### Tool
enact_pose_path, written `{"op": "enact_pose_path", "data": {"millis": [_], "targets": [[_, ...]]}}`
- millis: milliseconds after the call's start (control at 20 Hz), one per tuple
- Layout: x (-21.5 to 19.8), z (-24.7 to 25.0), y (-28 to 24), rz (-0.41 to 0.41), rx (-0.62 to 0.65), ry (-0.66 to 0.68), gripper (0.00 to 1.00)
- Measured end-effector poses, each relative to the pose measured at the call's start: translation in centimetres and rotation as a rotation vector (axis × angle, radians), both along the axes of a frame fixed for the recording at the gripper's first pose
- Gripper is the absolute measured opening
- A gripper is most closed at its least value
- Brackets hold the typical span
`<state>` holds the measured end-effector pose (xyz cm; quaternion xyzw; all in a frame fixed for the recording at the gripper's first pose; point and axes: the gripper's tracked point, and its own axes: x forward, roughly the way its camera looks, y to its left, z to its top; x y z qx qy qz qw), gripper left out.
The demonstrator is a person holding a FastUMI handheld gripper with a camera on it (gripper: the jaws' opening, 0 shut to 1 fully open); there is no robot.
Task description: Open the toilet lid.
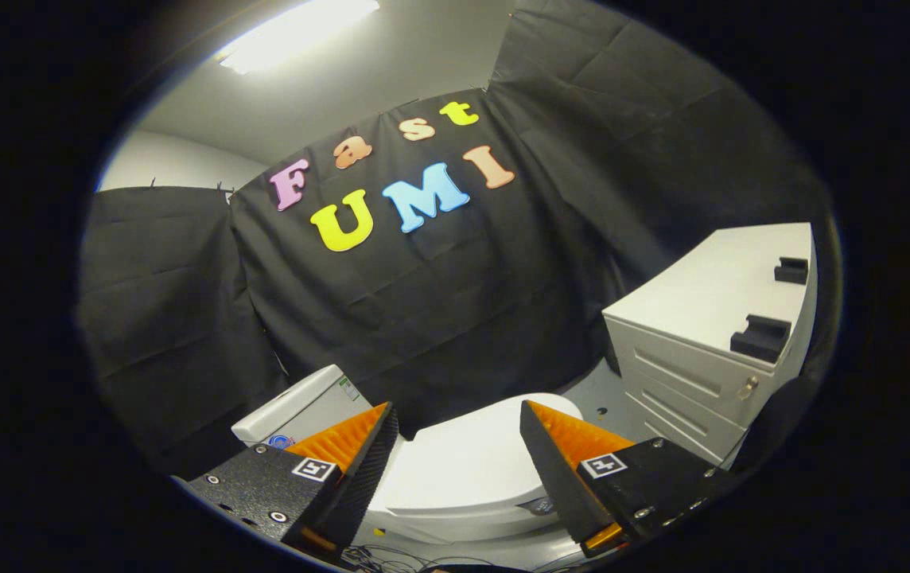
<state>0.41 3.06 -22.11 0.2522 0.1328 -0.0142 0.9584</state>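
- White drawer cabinet (694,374) standing against the black cloth wall (455,302).
- Two black blocks (761,337) on the cabinet top, near its right edge.
- Lit ceiling light panel (296,32).
- Thin dark cables (391,557) on the floor.

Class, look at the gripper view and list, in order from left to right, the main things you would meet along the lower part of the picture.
Toilet tank → left finger → closed toilet lid, seen between the open fingers → right finger → white drawer cabinet.
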Motion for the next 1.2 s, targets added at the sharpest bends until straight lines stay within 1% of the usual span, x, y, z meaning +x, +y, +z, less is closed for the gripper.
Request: {"op": "enact_pose_path", "data": {"millis": [100, 500, 600, 750, 900, 1100, 1200], "targets": [[-0.4, -1.7, 0.8, -0.007, 0.059, 0.029, 0.96], [-2.2, -10.3, 2.2, -0.049, 0.208, 0.203, 0.96], [-2.6, -12.4, 1.8, -0.069, 0.252, 0.245, 0.96], [-3.1, -16.5, 1.0, -0.088, 0.284, 0.329, 0.96], [-3.7, -20.1, -0.6, -0.128, 0.318, 0.39, 0.96], [-3.4, -24.1, -1.2, -0.164, 0.387, 0.457, 0.96], [-2.6, -25.4, -1.0, -0.172, 0.403, 0.463, 0.96]]}}
